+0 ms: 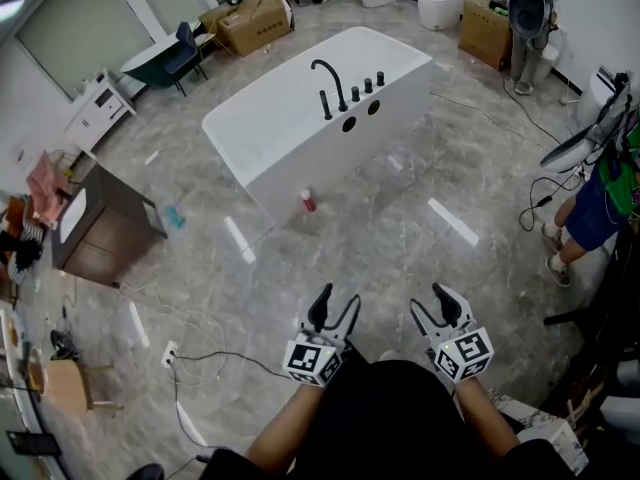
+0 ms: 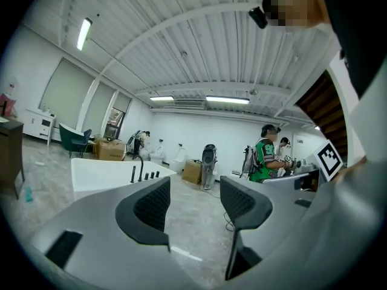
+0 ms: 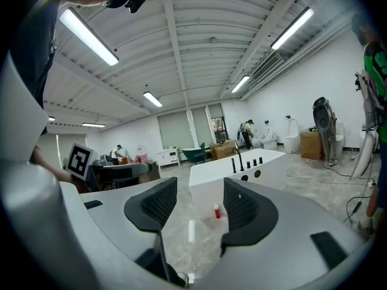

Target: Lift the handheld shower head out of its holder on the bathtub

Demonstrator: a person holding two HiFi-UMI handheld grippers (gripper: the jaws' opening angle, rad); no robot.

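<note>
A white freestanding bathtub (image 1: 290, 128) stands on the grey marble floor well ahead of me. On its near rim are a black curved spout (image 1: 326, 72), a slim black handheld shower head (image 1: 325, 106) upright in its holder beside the spout, and three black knobs (image 1: 368, 85). The left gripper (image 1: 334, 309) and right gripper (image 1: 441, 304) are held low and close to my body, far short of the tub. Both stand open and empty. The left gripper view shows the tub (image 2: 100, 173) far off beyond the left gripper (image 2: 195, 203). The right gripper view shows the tub (image 3: 242, 173) beyond the right gripper (image 3: 199, 204).
A small red bottle (image 1: 308, 200) stands on the floor at the tub's near side. A brown cabinet (image 1: 105, 226) is at the left, cardboard boxes (image 1: 255, 20) behind the tub. A person (image 1: 592, 206) stands at the right. Cables (image 1: 205, 360) trail across the floor near my feet.
</note>
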